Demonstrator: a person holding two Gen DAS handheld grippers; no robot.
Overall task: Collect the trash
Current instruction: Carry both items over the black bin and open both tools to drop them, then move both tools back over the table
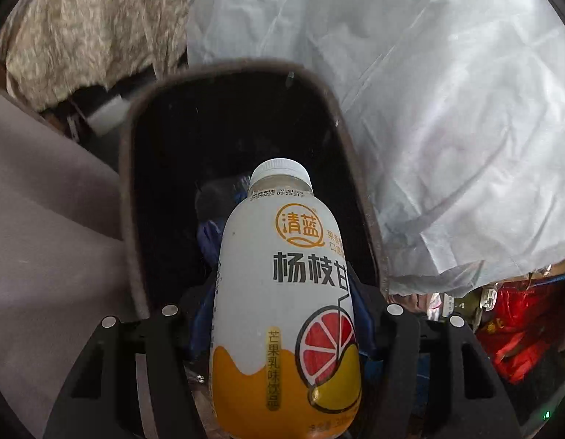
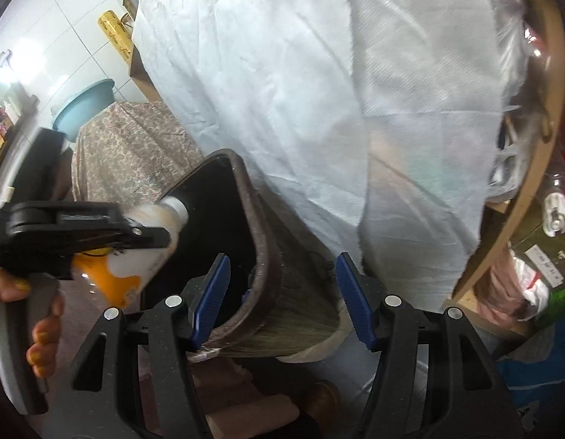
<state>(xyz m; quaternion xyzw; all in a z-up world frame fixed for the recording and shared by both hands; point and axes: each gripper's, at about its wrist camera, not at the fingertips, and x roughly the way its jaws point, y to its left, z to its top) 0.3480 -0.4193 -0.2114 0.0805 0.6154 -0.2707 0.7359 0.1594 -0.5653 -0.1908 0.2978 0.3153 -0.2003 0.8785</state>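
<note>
- The bottle (image 1: 282, 292) is white plastic with a white cap, Chinese lettering, an orange band at its base and a red citrus slice drawn on it. In the left wrist view it runs from 6 o'clock toward centre, cap pointing into the bin.
- The bin (image 1: 136, 190) is dark, with a brownish rounded rim and a black inside. It stands open, with bluish trash faintly visible low inside.

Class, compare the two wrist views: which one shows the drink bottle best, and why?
The left wrist view. There the bottle fills the centre, label and white cap readable, gripped in the left tongs over the dark bin. The right wrist view shows the bottle only small, blurred and partly hidden by the tongs.
</note>
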